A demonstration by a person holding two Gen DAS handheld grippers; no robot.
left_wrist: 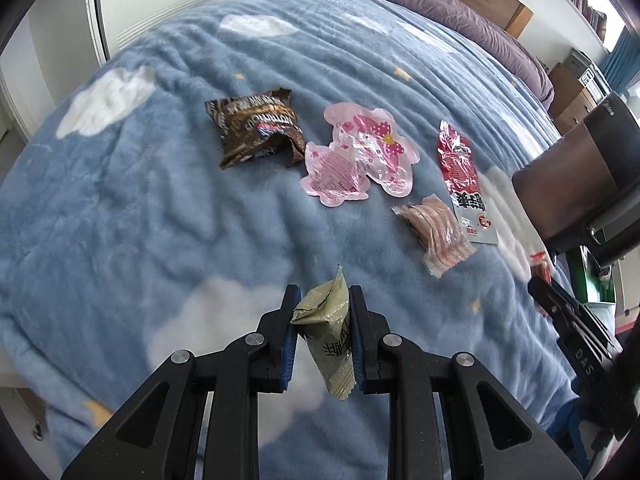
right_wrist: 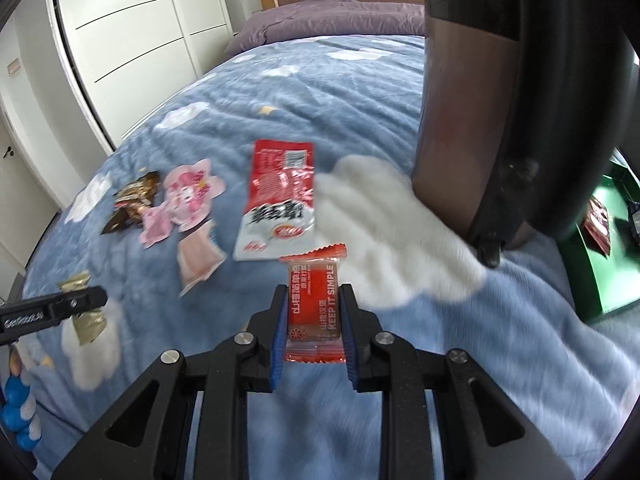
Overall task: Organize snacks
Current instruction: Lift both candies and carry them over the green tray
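My left gripper (left_wrist: pixel 323 300) is shut on an olive-green snack packet (left_wrist: pixel 326 336), lifted above the blue cloud-print blanket (left_wrist: pixel 160 208). In the right wrist view that gripper (right_wrist: pixel 90 300) shows at the left edge with the green packet (right_wrist: pixel 86 322). My right gripper (right_wrist: pixel 313 294) is shut on a small red hawthorn snack bar (right_wrist: pixel 314 308), held over the blanket (right_wrist: pixel 320 92). On the bed lie a brown packet (left_wrist: pixel 256 130), a pink cartoon pouch (left_wrist: pixel 356 154), a red-and-white sachet (left_wrist: pixel 464 184) and a clear pack of pinkish slices (left_wrist: pixel 434 232).
A brown and black suitcase-like case (right_wrist: pixel 480 112) stands at the bed's right side. A green box (right_wrist: pixel 600 248) with packets inside sits beyond the edge at the right. White wardrobes (right_wrist: pixel 132 40) line the left; purple bedding (right_wrist: pixel 332 20) lies at the head.
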